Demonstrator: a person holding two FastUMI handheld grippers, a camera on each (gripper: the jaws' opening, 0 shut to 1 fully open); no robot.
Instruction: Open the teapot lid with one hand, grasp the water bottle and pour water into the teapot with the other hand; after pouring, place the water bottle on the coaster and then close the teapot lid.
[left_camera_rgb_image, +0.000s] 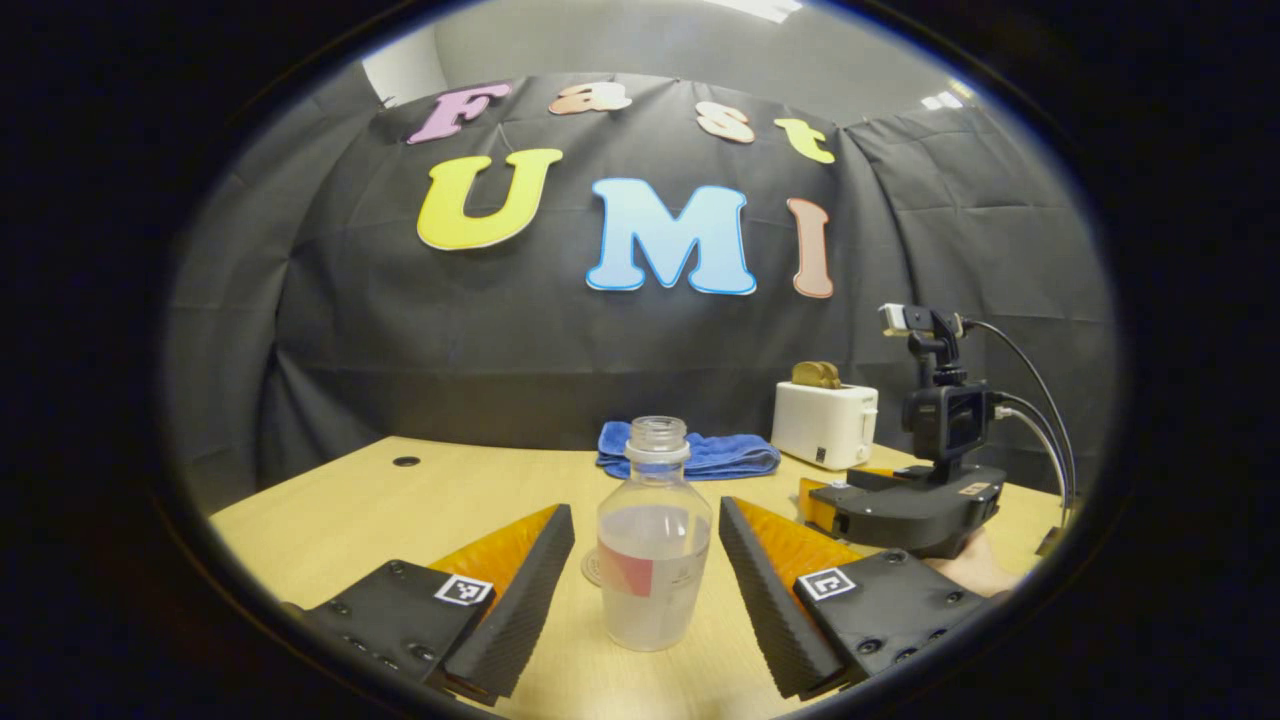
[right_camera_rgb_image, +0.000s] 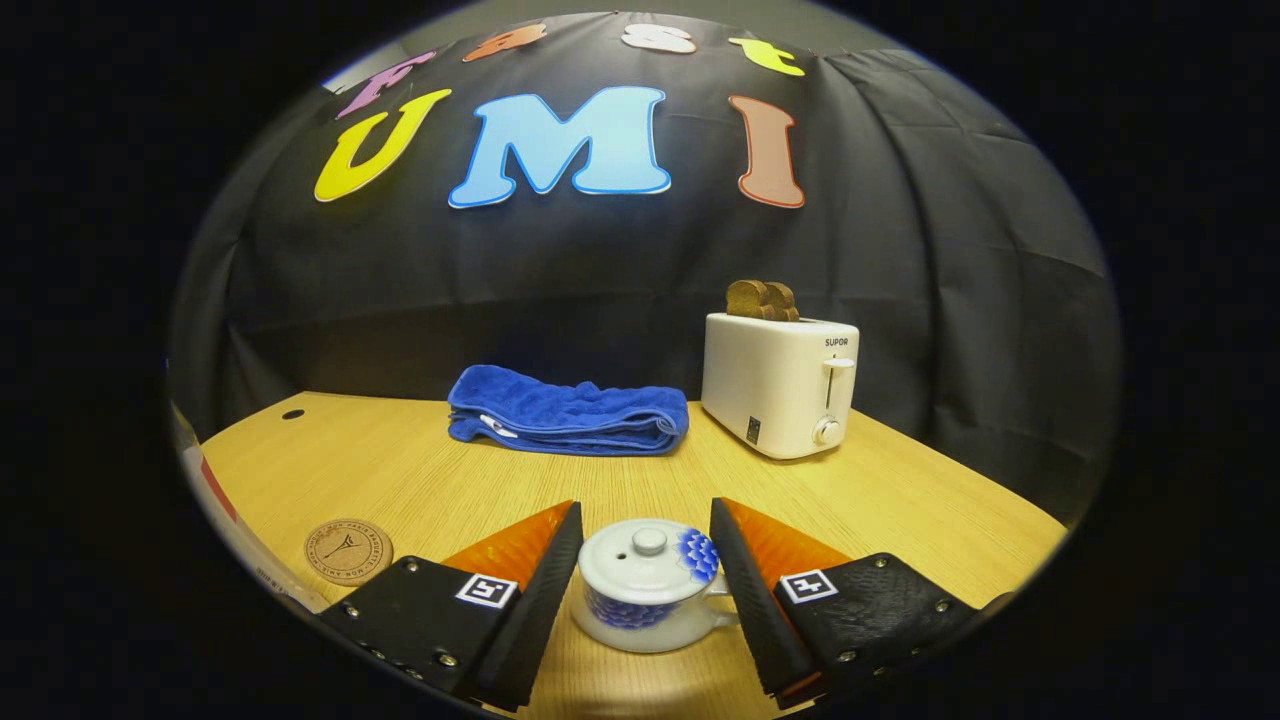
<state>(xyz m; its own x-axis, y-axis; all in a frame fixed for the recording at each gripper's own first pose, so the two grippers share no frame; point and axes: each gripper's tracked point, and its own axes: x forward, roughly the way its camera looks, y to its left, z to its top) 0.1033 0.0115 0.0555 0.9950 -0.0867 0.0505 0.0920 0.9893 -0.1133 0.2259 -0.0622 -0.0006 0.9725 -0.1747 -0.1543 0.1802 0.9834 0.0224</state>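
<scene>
The bottle (left_camera_rgb_image: 654, 535) stands between the wide left gripper (left_camera_rgb_image: 646, 600) (untouched) — the lidded teapot (right_camera_rgb_image: 648, 585) sits between the wide right gripper (right_camera_rgb_image: 645, 600).

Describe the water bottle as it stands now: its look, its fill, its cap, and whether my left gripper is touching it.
The water bottle is clear plastic, upright on the wooden table, uncapped, its threaded neck open. Water fills it to about the shoulder, and a label with a red patch wraps its middle. It stands between the fingers of the left gripper, which are spread wide with a gap on each side, so nothing grips it.
</scene>
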